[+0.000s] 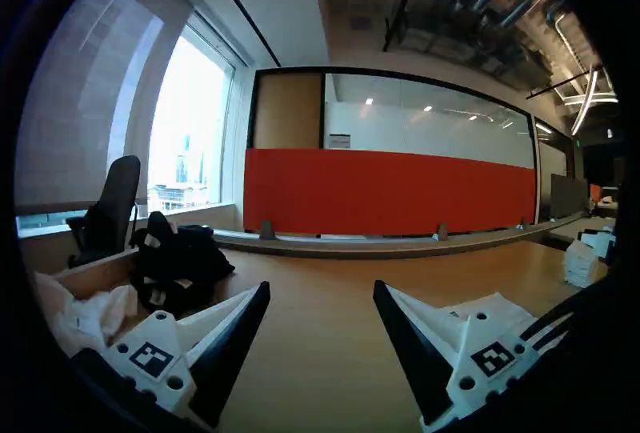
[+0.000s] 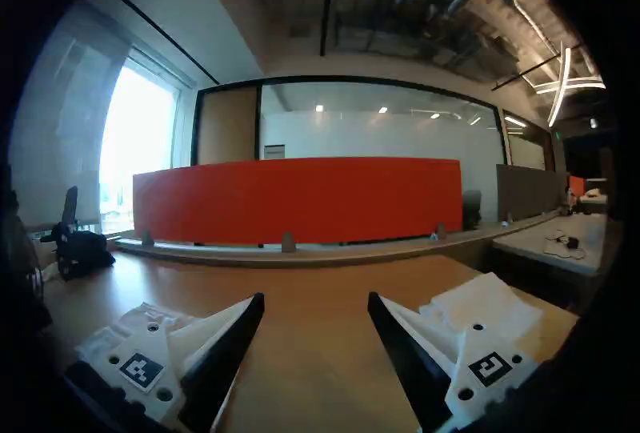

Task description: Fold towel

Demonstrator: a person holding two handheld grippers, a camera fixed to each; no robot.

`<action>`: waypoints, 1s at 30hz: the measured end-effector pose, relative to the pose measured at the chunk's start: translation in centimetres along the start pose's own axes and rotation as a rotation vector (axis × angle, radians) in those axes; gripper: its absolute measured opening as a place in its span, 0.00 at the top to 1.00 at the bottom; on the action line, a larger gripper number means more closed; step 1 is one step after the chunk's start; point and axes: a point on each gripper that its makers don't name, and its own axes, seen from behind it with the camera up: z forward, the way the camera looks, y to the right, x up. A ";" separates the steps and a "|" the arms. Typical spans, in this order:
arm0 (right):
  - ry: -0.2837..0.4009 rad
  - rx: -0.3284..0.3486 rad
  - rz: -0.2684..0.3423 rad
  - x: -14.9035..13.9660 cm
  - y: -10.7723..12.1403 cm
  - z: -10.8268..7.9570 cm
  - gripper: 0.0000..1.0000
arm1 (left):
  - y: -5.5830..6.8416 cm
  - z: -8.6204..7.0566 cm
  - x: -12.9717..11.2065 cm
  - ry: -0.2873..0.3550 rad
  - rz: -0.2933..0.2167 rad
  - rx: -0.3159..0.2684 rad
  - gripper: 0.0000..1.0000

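L gripper [image 1: 320, 284] is seen w/ its tongs spread wide. Nothing is gripped, and bare wood of the table [image 1: 320, 353] shows btwn the tips. R gripper [image 2: 315, 295] is likewise held wide open, w/ nothing caught and only tabletop in the gap.

Left gripper view: the towel [image 1: 500, 309] is laid flat on the table, just beyond the R-hand finger and partly hidden by it. It is white, and one corner is pointed away toward the far side of the table. The long axis can't be told, since the near part is covered. A white stack [image 1: 580, 261] is seen farther off by the table's R edge. A black bundle [image 1: 176, 261] is heaped at the L side. Nearer, white cloth [image 1: 88, 317] is bunched inside a wooden bin [image 1: 88, 274].

Right gripper view: a folded white pile [image 2: 484, 301] is set on the table near its R edge, beyond the R-hand finger. It is flat, w/ a corner aimed at the far R. Its longer side appears to run from near-L to far-R, but that isn't certain. Whether it is the same piece as the towel can't be told.

Bkgd: an orange partition [image 1: 384, 193] is stood along the far table edge. A dark chair [image 1: 108, 213] is placed by the bright window [image 1: 188, 137].
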 end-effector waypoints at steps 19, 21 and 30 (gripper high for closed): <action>-0.025 0.013 -0.016 13.4 -0.6 -0.4 0.00 | 1.0 -0.6 12.3 -0.030 0.033 -0.004 0.04; -0.029 0.015 -0.023 14.0 -0.7 -0.5 0.00 | 1.1 -0.9 13.1 -0.036 0.036 -0.006 0.04; -0.070 0.022 -0.049 15.2 -0.9 -1.2 0.00 | 2.0 -1.5 15.0 -0.069 0.044 -0.036 0.04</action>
